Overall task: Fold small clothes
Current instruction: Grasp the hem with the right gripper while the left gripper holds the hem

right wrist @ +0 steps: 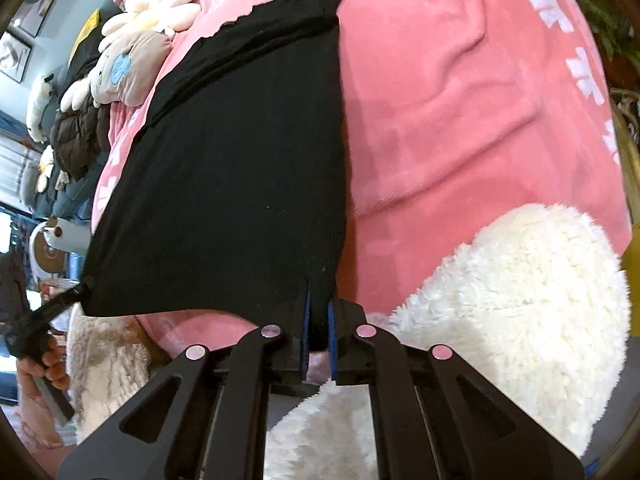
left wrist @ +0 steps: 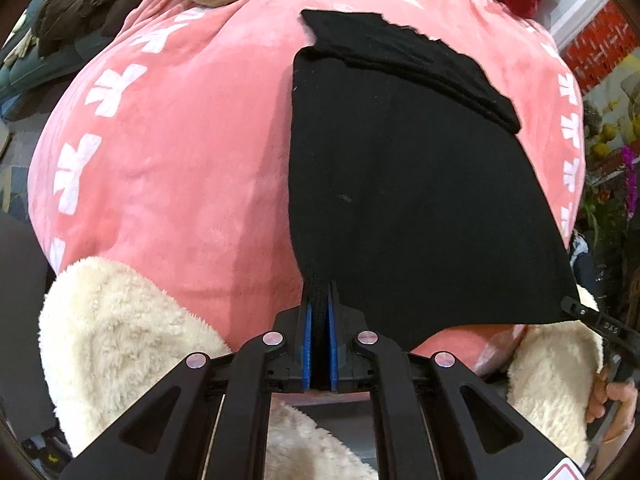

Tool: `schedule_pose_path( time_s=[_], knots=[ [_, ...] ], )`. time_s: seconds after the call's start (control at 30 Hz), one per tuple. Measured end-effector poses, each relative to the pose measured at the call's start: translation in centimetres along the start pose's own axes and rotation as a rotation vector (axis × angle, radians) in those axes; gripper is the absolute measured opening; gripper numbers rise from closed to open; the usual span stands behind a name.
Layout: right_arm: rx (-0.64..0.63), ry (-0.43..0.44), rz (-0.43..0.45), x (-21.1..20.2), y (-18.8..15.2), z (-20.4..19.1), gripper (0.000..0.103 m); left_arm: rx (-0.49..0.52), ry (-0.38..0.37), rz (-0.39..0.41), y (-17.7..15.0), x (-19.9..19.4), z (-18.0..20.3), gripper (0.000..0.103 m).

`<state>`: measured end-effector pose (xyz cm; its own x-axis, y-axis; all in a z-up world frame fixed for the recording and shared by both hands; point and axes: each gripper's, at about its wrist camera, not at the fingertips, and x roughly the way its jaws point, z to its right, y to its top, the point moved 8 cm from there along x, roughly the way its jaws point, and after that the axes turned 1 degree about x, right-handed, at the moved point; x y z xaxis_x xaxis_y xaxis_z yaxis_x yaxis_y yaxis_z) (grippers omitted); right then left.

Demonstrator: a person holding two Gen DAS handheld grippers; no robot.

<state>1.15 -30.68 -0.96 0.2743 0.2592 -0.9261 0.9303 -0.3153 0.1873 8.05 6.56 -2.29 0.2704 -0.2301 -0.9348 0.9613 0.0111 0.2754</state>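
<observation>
Pink blanket (left wrist: pixel 180 160) with white marks, spread wide; black cloth (left wrist: pixel 400 200) lying flat on it, far edge folded over; left tongs (left wrist: pixel 320 296) and right tongs (right wrist: pixel 319 306) each clamped on a near corner.

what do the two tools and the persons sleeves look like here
Both tools look alike: the left tool and right tool have matte black angular linkage arms with triangular cut-outs, round silver rivets at the pivots, and blue pads lining the inner faces of black fingers. The other tool's handle shows small pale lettering, unreadable. The person wears fluffy cream fleece sleeves. No cables are visible.
</observation>
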Motion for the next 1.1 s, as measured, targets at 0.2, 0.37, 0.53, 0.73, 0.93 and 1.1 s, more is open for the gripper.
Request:
schedule_pose_path(
  time_s=[0.2, 0.37, 0.53, 0.73, 0.93, 1.1],
  knots=[
    [0.013, -0.097, -0.021, 0.8, 0.3, 0.5, 0.039, -0.170, 0.028, -0.050, -0.9, 2.3, -2.1, 0.058],
    [0.006, -0.195, 0.065, 0.0, 2.3, 1.1, 0.070, -0.313, 0.019, -0.010, -0.1, 2.4, -4.5, 0.066],
    [-0.002, -0.216, 0.067, 1.5, 4.7, 1.8, 0.076, -0.280, 0.026, 0.009, 1.4, 4.0, -4.6, 0.067],
    [0.001, -0.204, -0.127, 6.5, 4.0, 1.9, 0.077, -0.300, -0.041, -0.144, -0.1, 8.3, -2.9, 0.067],
    [0.033, -0.168, -0.183, 8.0, 3.9, 2.1, 0.056, -0.314, -0.039, -0.133, -0.3, 8.7, -2.8, 0.060],
    [0.037, -0.128, -0.168, 7.5, 4.0, 2.1, 0.010, -0.302, -0.041, -0.131, -0.4, 8.4, -2.9, 0.027]
  ],
)
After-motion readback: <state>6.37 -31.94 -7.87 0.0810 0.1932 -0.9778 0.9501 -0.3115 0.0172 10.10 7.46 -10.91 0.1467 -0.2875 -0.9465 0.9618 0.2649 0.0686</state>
